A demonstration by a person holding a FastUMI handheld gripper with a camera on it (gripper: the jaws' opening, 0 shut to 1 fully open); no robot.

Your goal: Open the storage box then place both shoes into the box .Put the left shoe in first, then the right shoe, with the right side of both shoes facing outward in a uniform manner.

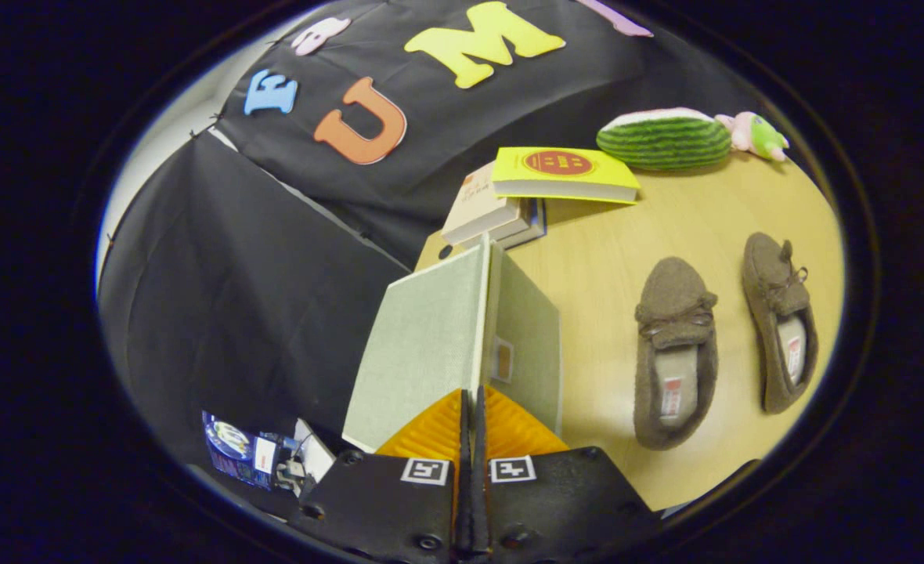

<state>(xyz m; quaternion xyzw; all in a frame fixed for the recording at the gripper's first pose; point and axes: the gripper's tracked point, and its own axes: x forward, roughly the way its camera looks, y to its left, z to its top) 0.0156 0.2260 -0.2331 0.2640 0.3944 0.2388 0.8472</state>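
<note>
gripper [471, 407] jaws pinched tight on the storage box [423, 345] lid edge, both shoes [675, 348] on table [603, 258] nearby.

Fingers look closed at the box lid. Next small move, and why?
Probably keep swinging the lid open, away from the shoes. The fingers look shut together right at the lid's near edge, though a firm grip can't be confirmed. The lid stands raised, and both shoes sit on the table.

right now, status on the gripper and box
Gripper shut, fingers at the box edge. Both shoes on the table, not boxed. Books beyond.
</note>
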